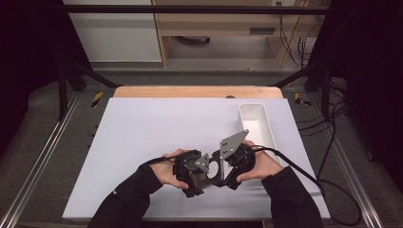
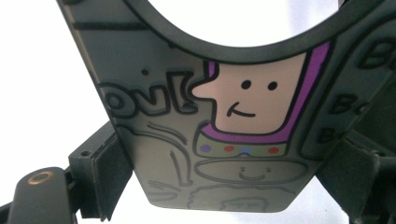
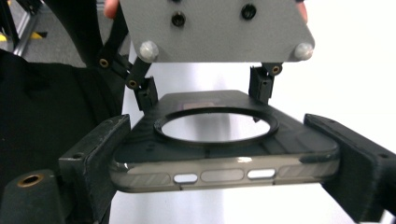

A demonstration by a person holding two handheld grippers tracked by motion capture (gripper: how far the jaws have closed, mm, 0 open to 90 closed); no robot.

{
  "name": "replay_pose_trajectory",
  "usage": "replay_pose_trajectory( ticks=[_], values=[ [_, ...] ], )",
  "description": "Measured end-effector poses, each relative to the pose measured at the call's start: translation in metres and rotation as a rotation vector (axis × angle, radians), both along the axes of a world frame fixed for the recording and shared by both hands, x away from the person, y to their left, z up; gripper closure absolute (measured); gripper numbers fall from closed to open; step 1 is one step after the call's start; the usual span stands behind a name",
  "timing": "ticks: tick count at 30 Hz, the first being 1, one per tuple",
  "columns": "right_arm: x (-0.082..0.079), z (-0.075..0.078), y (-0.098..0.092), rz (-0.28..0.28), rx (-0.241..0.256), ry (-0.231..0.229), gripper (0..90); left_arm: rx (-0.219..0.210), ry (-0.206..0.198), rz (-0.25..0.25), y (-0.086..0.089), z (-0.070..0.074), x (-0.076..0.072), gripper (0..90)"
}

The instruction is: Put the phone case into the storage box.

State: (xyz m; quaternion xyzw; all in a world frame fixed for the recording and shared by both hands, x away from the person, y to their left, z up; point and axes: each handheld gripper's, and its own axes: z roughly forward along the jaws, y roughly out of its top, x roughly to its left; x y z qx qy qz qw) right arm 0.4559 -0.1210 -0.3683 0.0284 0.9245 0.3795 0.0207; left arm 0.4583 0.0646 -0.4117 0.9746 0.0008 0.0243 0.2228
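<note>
Grey phone case (image 3: 224, 154) between both grippers' jaws

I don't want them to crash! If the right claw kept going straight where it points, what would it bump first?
Probably the left claw. The right claw grips one end of the phone case, and the left claw's grey plate sits straight ahead at the far end, though depth is hard to judge.

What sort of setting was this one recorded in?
Probably a lab recording bench: a white table inside a black metal frame, loose cables on the floor, and a white bin ready.
</note>
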Motion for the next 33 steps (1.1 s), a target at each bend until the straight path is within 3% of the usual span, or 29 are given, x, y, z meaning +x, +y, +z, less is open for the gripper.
replay_pose_trajectory(
  ticks=[4, 6, 14, 17, 27, 33],
  values=[
    [-0.001, 0.004, -0.003, -0.023, 0.020, -0.017, 4.7, -0.020, -0.002, 0.010, 0.003, -0.001, 0.000, 11.8],
    [-0.001, 0.007, -0.008, -0.035, 0.052, -0.025, 3.3, -0.036, -0.001, 0.016, 0.006, -0.001, 0.000, 11.8],
    [-0.004, 0.011, -0.021, -0.065, 0.132, -0.017, 2.2, -0.100, 0.006, 0.043, 0.021, -0.001, 0.001, 11.7],
    [-0.005, 0.006, -0.031, -0.083, 0.182, -0.004, 2.1, -0.143, 0.013, 0.052, 0.027, -0.001, 0.000, 11.7],
    [-0.008, -0.012, -0.041, -0.137, 0.270, 0.013, 1.9, -0.250, 0.008, 0.066, 0.038, 0.000, -0.004, 11.6],
    [-0.010, -0.019, -0.044, -0.153, 0.312, 0.019, 1.3, -0.303, 0.027, 0.066, 0.039, -0.003, -0.004, 11.6]
  ],
)
